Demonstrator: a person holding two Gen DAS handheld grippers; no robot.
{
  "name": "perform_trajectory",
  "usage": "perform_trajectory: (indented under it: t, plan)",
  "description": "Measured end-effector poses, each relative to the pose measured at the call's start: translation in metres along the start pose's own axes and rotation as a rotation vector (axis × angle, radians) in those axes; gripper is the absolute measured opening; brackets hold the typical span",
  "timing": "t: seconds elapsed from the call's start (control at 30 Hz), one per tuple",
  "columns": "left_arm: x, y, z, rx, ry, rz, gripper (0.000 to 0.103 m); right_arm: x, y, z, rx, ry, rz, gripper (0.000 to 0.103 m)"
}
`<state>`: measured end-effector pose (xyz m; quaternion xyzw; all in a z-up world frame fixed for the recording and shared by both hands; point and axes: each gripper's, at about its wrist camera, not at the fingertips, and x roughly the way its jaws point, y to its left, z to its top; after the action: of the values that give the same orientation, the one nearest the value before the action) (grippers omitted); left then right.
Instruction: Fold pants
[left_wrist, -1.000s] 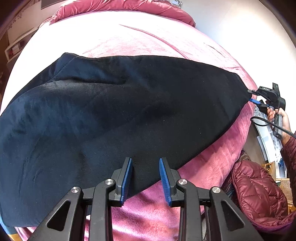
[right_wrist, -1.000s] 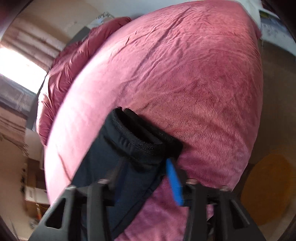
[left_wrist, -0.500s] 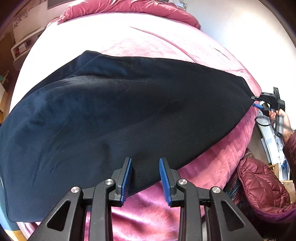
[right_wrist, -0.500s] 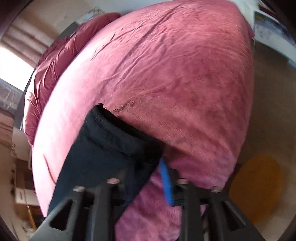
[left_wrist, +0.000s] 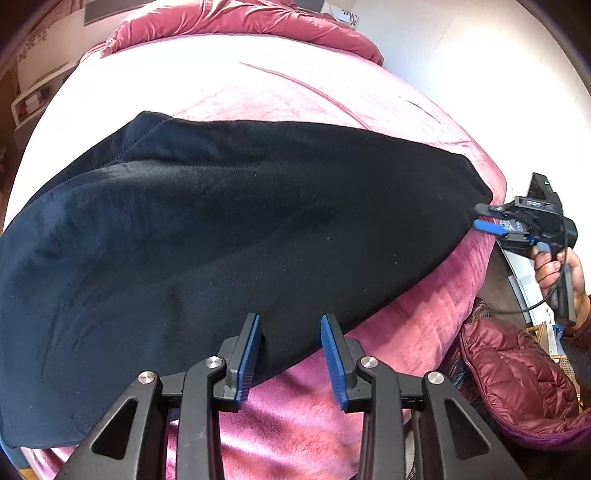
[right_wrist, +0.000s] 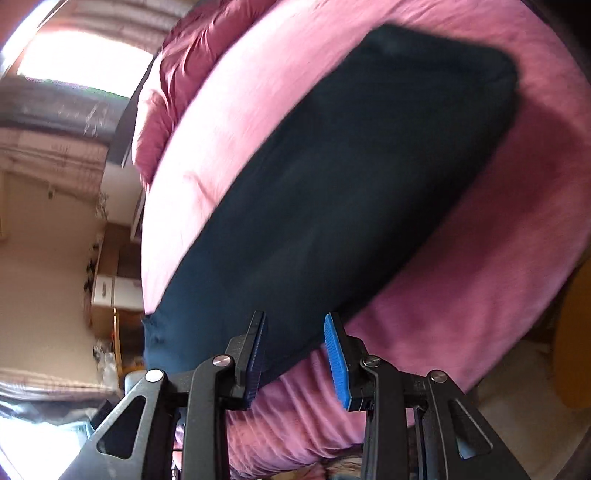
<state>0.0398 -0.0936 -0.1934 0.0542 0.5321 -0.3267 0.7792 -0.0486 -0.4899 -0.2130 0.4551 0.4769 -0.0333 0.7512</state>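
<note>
Dark navy fleece pants (left_wrist: 229, 236) lie flat across pink plush bed (left_wrist: 417, 332) | right gripper (right_wrist: 295, 354) has just released far-right cuff, now wide | left gripper (left_wrist: 290, 354) wide, near edge | ready to fold.

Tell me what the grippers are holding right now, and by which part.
Nothing. The left gripper and right gripper are both open, and the pants lie loose on the pink bedspread.

Pants (left_wrist: 229, 236) running off the left frame edge; right wrist view smearing with motion blur; right gripper (left_wrist: 487, 218) tips too small to read.
</note>
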Motion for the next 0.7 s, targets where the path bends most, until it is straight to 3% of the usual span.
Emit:
perform_trajectory:
  t: [0.07, 0.13, 0.17, 0.27, 0.4, 0.6, 0.7]
  plan:
    - [-0.003, 0.003, -0.001, -0.006, -0.003, 0.000, 0.034, 0.008, 0.000, 0.001, 0.000, 0.009, -0.026, 0.029]
    - [-0.008, 0.004, 0.004, -0.009, -0.007, 0.005, 0.034, 0.010, 0.002, 0.000, -0.028, 0.003, -0.067, 0.006]
    - [-0.011, 0.006, 0.003, -0.014, -0.010, 0.005, 0.034, 0.005, 0.003, -0.001, -0.042, -0.005, -0.085, 0.001]
    - [-0.022, 0.016, 0.001, -0.026, -0.026, -0.002, 0.034, -0.010, 0.012, -0.004, -0.115, -0.032, -0.144, 0.000]
    - [-0.026, 0.022, -0.001, -0.039, -0.017, 0.009, 0.034, 0.000, -0.001, -0.004, -0.108, -0.005, -0.189, 0.000]
    - [-0.027, 0.024, 0.000, -0.042, -0.017, 0.024, 0.034, -0.006, -0.005, 0.000, -0.103, 0.004, -0.135, 0.004]
    - [-0.026, 0.024, 0.004, -0.050, -0.018, 0.024, 0.034, -0.038, -0.017, 0.010, -0.077, -0.076, -0.134, 0.013]
